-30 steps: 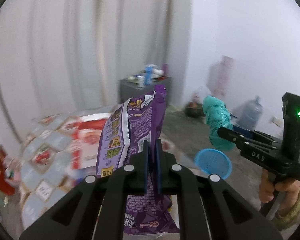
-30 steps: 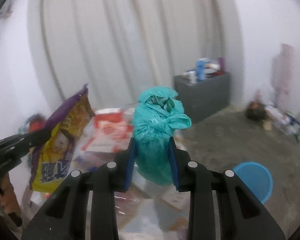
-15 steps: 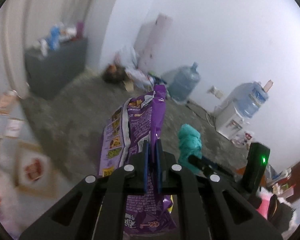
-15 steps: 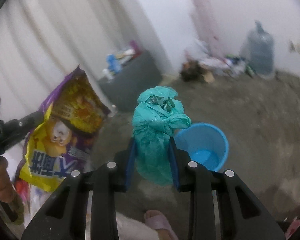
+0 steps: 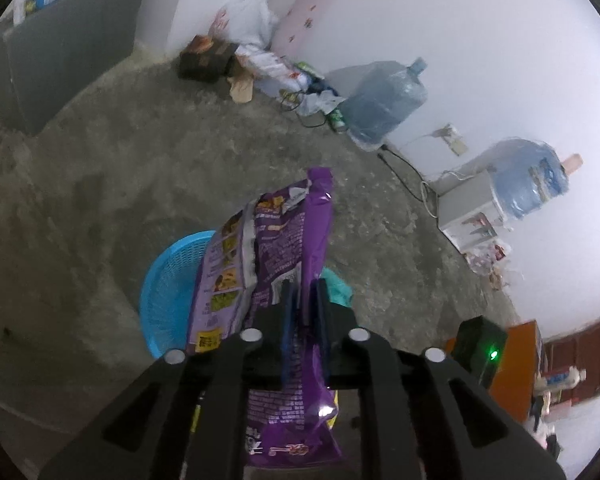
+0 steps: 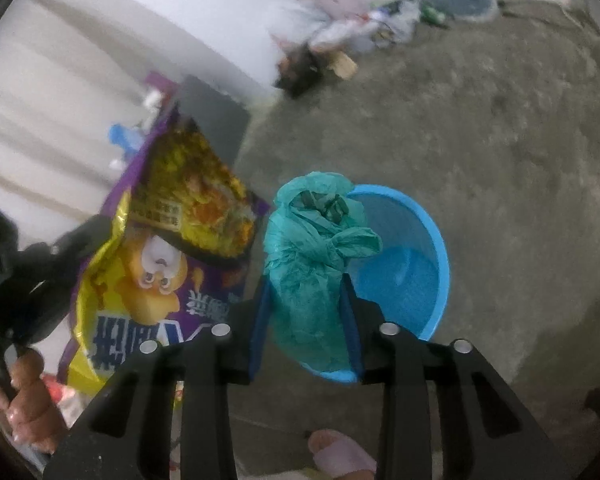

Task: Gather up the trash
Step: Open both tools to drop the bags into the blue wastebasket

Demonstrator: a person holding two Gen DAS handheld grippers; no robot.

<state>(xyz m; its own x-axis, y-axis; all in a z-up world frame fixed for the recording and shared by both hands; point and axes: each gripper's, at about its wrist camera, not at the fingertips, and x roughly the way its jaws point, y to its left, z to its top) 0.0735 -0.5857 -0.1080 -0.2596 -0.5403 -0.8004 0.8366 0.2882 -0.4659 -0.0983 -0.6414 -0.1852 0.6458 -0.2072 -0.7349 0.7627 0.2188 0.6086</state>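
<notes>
My left gripper [image 5: 304,292] is shut on a purple snack bag [image 5: 276,240] and holds it in the air over a blue plastic basket [image 5: 168,284] on the concrete floor. My right gripper [image 6: 306,292] is shut on a knotted teal plastic bag [image 6: 316,248], held just above the near rim of the same blue basket [image 6: 404,272]. The snack bag [image 6: 160,248] shows its yellow front at the left of the right wrist view. A corner of the teal bag [image 5: 338,290] peeks out behind the left fingers.
Two large water bottles [image 5: 384,100] [image 5: 528,184], a white dispenser box and scattered rubbish [image 5: 260,64] line the far wall. A grey cabinet [image 5: 60,52] stands at the left. A slippered foot [image 6: 340,456] is near the basket.
Both grippers swung from the curtain and table toward the floor. The blue basket has come close beneath both bags. Both grips are unchanged.
</notes>
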